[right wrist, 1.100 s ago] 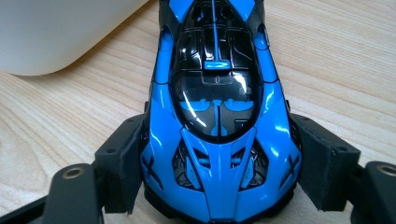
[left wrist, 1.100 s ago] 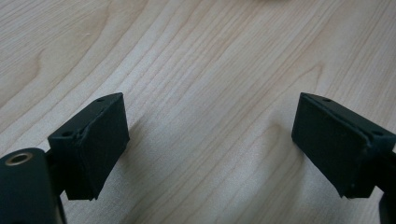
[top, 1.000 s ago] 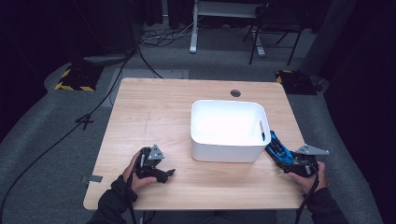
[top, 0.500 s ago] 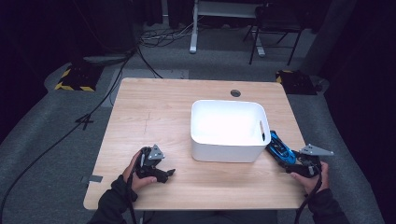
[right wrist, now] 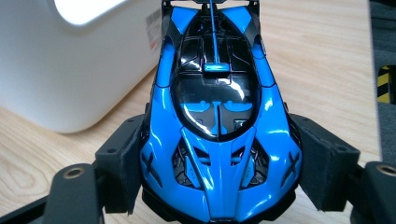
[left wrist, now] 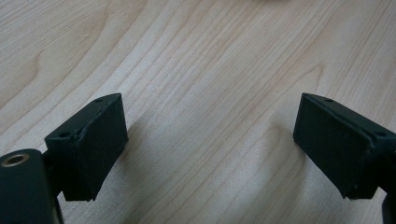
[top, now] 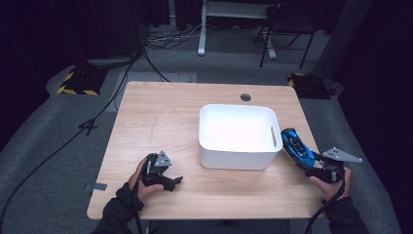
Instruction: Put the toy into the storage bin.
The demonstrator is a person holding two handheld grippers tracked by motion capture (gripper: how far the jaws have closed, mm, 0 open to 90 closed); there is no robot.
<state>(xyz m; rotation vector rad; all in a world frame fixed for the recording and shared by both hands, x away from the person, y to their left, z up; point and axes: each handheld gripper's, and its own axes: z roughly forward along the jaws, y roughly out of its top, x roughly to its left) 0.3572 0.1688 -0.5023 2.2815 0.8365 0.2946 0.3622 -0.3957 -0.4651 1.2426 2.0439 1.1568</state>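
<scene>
A: Start with the biggest thing. What do you see?

B: A light wooden table (top: pixel 160 122) with a round cable hole (top: pixel 245 97) near its far edge. It stands on grey carpet, with cables trailing across the floor at the left and yellow-and-black striped blocks by the two far corners.

A: And on the table?

B: A white plastic bin (top: pixel 237 136), rectangular with rounded corners and a handle slot in its right wall. It sits right of centre, and nothing can be seen inside it.

A: Where is the toy car?

B: The blue toy car (top: pixel 296 145) is just to the right of the bin, close to its right wall and near the table's right edge. The right gripper (top: pixel 311 163) has it clamped, with the black pads pressed against both flanks of its body. In the right gripper view the car (right wrist: pixel 217 121) is seen from above, running away from the camera, with the bin's wall (right wrist: pixel 70 70) to its left. Its underside is hidden, so I cannot tell whether the car touches the table.

A: And the other hand?

B: The left gripper (top: pixel 170 181) rests low over the near-left part of the table, well apart from the bin. Its jaws stand wide apart with only bare wood between them, as the left gripper view shows.
</scene>
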